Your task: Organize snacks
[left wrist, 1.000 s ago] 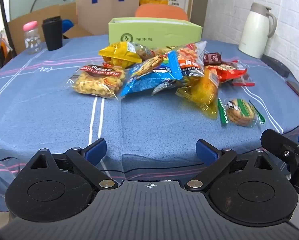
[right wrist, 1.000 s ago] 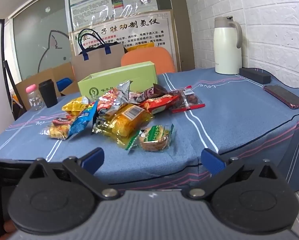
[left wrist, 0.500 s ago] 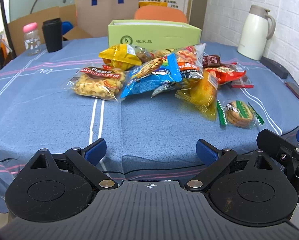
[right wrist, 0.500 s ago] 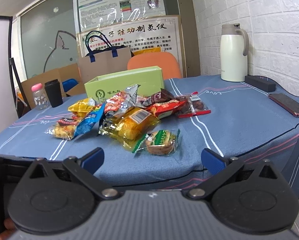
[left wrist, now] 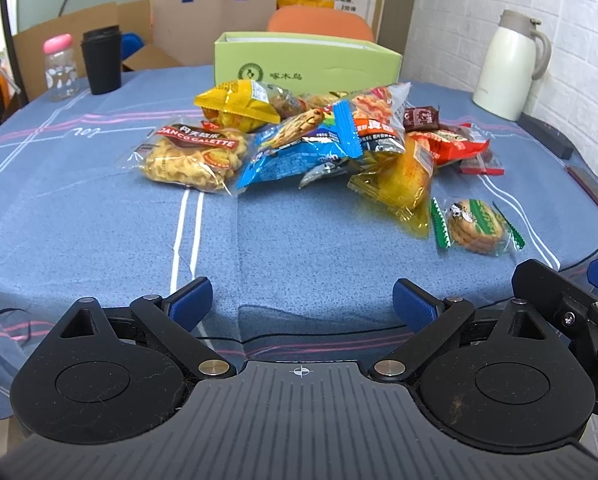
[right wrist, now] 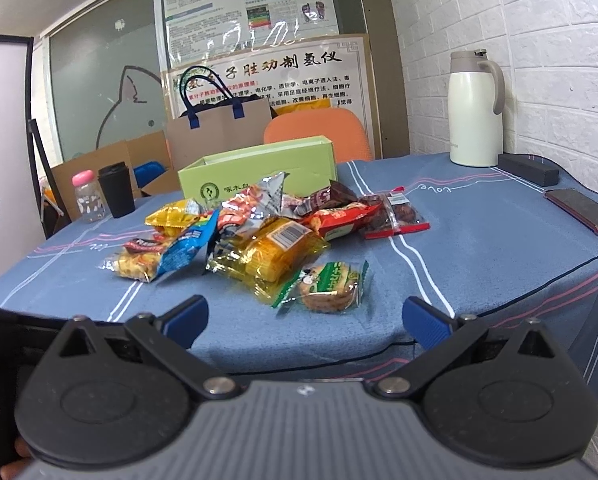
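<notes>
From the left wrist view, the left hand-held gripper [left wrist: 302, 300] hangs low at the near edge of the surface [left wrist: 99, 208], its blue-padded fingers spread wide and holding nothing. The snacks lie heaped in the middle: a clear pack of curly biscuits [left wrist: 191, 156] on the left, a blue cookie bag [left wrist: 299, 152] leaning over it, a yellow chip bag [left wrist: 237, 100] farther back, an orange cake pack [left wrist: 399, 184] to the right, and a green-edged biscuit pack [left wrist: 473, 226] lying alone, nearest on the right. Behind the heap stands an open green box [left wrist: 307, 66], probably where the packs should go. The part of the right hand-held gripper [left wrist: 571, 308] at the near right edge does not show its state here.

From the right wrist view, the right hand-held gripper [right wrist: 305, 320] is also spread apart and empty, aimed roughly at the green-edged biscuit pack [right wrist: 329, 282], which looks the easiest first pick since nothing overlaps it. The rest overlap, so pulling one may drag others. A red-edged pack [right wrist: 395, 216] lies at the heap's right side. Off the working path are a white thermos jug [right wrist: 475, 108] and a dark case [right wrist: 527, 168] far right, a phone [right wrist: 583, 212] on the right, and a black cup [right wrist: 115, 190] and pink-capped bottle [right wrist: 87, 196] far left.
</notes>
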